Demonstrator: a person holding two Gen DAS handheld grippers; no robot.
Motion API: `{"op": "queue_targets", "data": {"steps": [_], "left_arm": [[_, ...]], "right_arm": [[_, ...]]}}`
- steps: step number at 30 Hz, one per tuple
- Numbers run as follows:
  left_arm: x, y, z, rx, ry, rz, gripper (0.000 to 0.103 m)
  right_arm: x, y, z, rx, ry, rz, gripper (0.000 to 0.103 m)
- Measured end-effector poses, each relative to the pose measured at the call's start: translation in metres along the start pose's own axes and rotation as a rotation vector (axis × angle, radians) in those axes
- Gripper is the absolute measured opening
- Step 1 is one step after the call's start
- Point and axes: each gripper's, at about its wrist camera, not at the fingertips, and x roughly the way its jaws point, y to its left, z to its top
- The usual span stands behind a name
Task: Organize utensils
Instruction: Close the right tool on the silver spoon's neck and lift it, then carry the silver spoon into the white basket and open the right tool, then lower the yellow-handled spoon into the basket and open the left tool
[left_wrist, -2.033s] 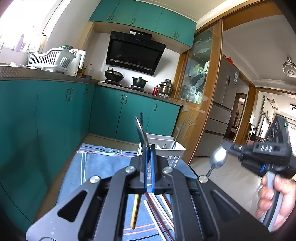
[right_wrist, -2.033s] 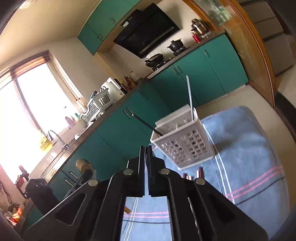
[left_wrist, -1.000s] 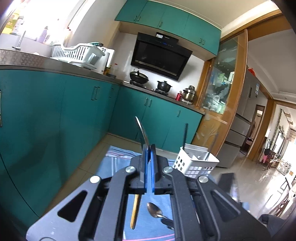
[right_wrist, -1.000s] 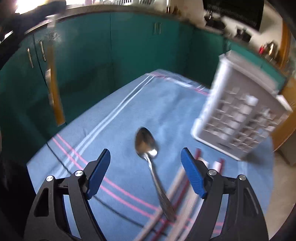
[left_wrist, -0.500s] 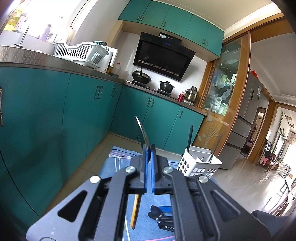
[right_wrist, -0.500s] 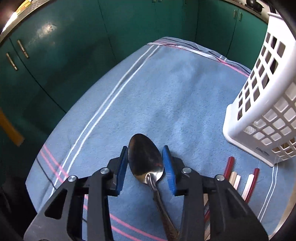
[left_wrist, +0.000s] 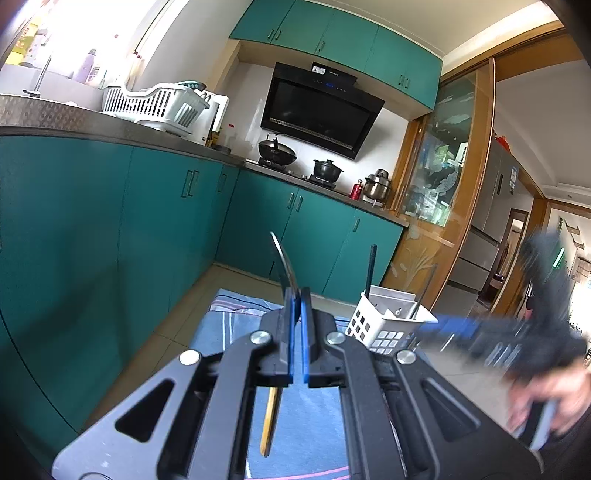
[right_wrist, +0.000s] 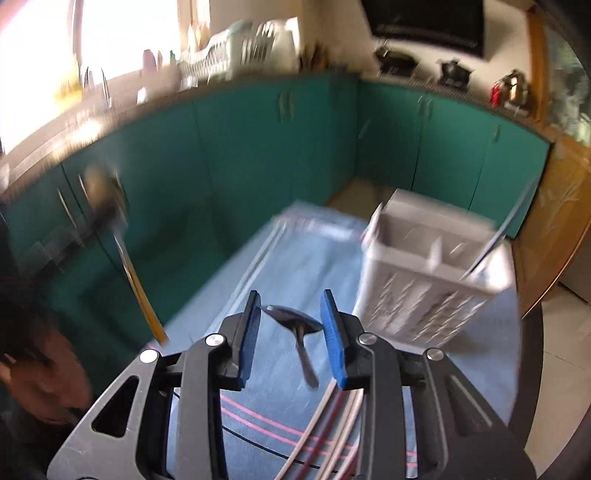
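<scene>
Steel spoon (right_wrist: 293, 320), flat on the blue cloth (right_wrist: 295, 258) half a second before, hung mid-frame between the right gripper (right_wrist: 291, 332)'s closing pads, freed for the white caddy (right_wrist: 436, 273) at right; left gripper (left_wrist: 297, 310) clamped a yellow-handled utensil (left_wrist: 269, 421).

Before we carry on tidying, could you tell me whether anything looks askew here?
Yes: the spoon sits tilted between the closing jaws of the right gripper, caught by its bowl with the handle dangling, which looks a precarious hold.

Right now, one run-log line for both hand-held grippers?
left hand-held gripper: shut on yellow-handled utensil | right hand-held gripper: jaws closing on spoon bowl | white basket: beyond spoon, to its right
</scene>
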Motion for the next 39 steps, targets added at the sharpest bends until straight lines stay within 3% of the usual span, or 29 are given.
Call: {"op": "queue_targets", "data": {"steps": [5, 10, 15, 20, 21, 22, 24, 25, 26, 28, 31, 33, 35, 39], "left_arm": [[0.003, -0.007, -0.003, 0.013, 0.007, -0.010, 0.003], [0.004, -0.009, -0.005, 0.019, 0.009, -0.011, 0.003], [0.005, -0.009, -0.005, 0.017, 0.009, -0.016, 0.003], [0.005, -0.011, -0.005, 0.021, 0.008, -0.026, 0.003], [0.005, -0.011, -0.005, 0.018, 0.009, -0.030, 0.002], [0.005, -0.011, -0.005, 0.015, 0.010, -0.034, 0.003], [0.006, -0.012, -0.006, 0.015, 0.015, -0.038, 0.003], [0.006, -0.014, -0.006, 0.017, 0.016, -0.040, 0.002], [0.006, -0.015, -0.006, 0.020, 0.017, -0.043, 0.002], [0.006, -0.019, -0.007, 0.024, 0.024, -0.055, 0.002], [0.007, -0.025, -0.004, 0.002, 0.036, -0.093, 0.002], [0.006, -0.034, 0.003, -0.008, 0.028, -0.113, 0.002], [0.010, -0.049, 0.017, -0.014, 0.021, -0.143, 0.002], [0.027, -0.084, 0.050, -0.001, 0.000, -0.185, 0.002]], "right_arm": [[-0.042, -0.028, 0.046, 0.032, -0.118, -0.076, 0.033], [-0.054, -0.063, 0.081, 0.066, -0.182, -0.180, 0.033], [-0.038, -0.104, 0.080, 0.151, -0.192, -0.232, 0.033], [0.007, -0.127, 0.036, 0.218, -0.142, -0.241, 0.037], [0.014, -0.132, 0.024, 0.244, -0.122, -0.238, 0.051], [0.016, -0.137, 0.012, 0.276, -0.121, -0.217, 0.058], [0.006, -0.141, -0.008, 0.333, -0.167, -0.152, 0.058], [-0.005, -0.142, -0.019, 0.360, -0.204, -0.123, 0.063], [-0.018, -0.143, -0.032, 0.387, -0.251, -0.107, 0.069], [-0.051, -0.143, -0.072, 0.459, -0.385, -0.110, 0.101], [-0.077, -0.141, -0.131, 0.503, -0.485, -0.113, 0.100], [-0.080, -0.142, -0.148, 0.528, -0.465, -0.151, 0.100], [-0.081, -0.148, -0.153, 0.548, -0.439, -0.110, 0.100], [-0.082, -0.157, -0.165, 0.561, -0.447, -0.114, 0.100]]}}
